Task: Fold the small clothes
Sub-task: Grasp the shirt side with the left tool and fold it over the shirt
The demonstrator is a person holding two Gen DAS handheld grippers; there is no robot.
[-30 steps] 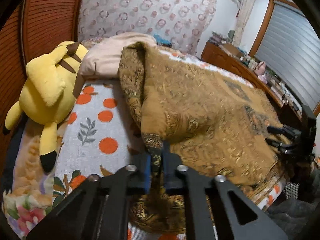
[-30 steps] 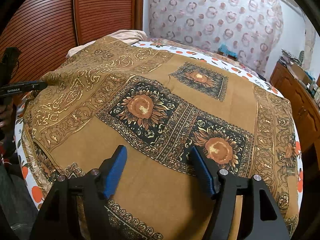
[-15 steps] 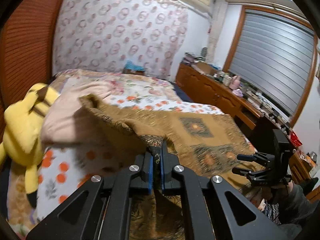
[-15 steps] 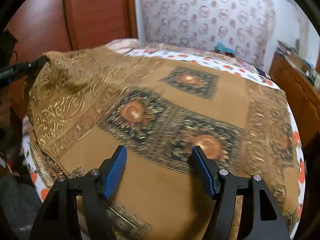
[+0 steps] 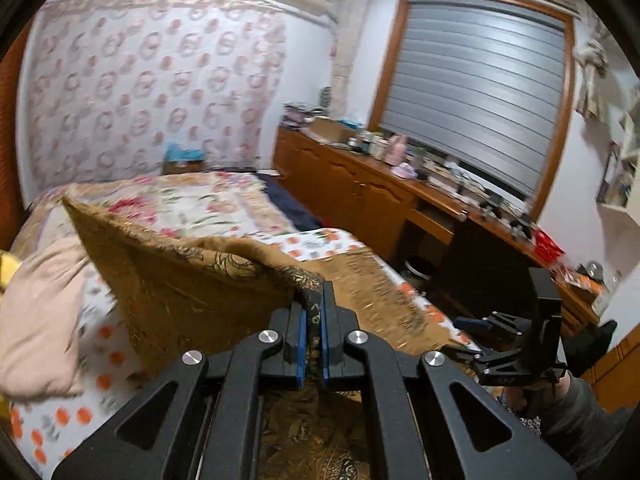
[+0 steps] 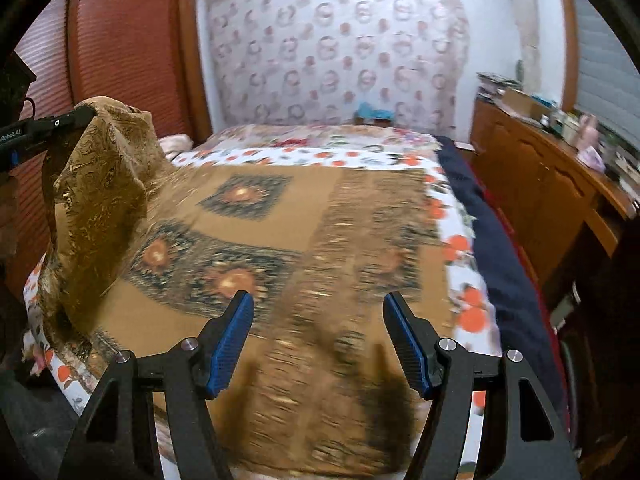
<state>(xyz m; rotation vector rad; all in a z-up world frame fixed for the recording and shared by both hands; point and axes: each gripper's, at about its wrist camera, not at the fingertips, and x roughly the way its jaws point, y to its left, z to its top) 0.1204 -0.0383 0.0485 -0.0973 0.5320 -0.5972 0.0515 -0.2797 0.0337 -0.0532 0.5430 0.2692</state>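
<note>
The left claw (image 5: 314, 312) is clamped narrow on a corner of the brown patterned cloth (image 6: 248, 240), with a strip of the dark-bordered hem pinched between its blue pads (image 5: 301, 344). From that grip the cloth rises off the bed (image 6: 460, 208) as a peaked, tent-like fold; in the right wrist view this raised part stands at the far left, hanging from the left claw's black fingers (image 6: 60, 124), while the rest of the cloth lies flat across the flowered bedsheet, reaching to the near edge of the bed.

The right claw (image 6: 318, 336) is spread wide, nothing between its blue pads (image 6: 230, 344). It hangs above the near part of the flat cloth, and whether it touches the fabric cannot be told because that area is blurred. In the left wrist view the same claw shows at the right, at the near right corner of the bed.

A pale pink pillow (image 5: 36, 320) lies at the left side of the bed, just beside the lifted fold. A dark blue blanket (image 6: 492, 256) runs along the right edge of the bed. Beyond it stands a long wooden counter (image 5: 360, 184) crowded with small items, under a window with a grey roller shutter (image 5: 472, 92). A curtain (image 6: 340, 52) with ring and dot prints covers the far wall.
</note>
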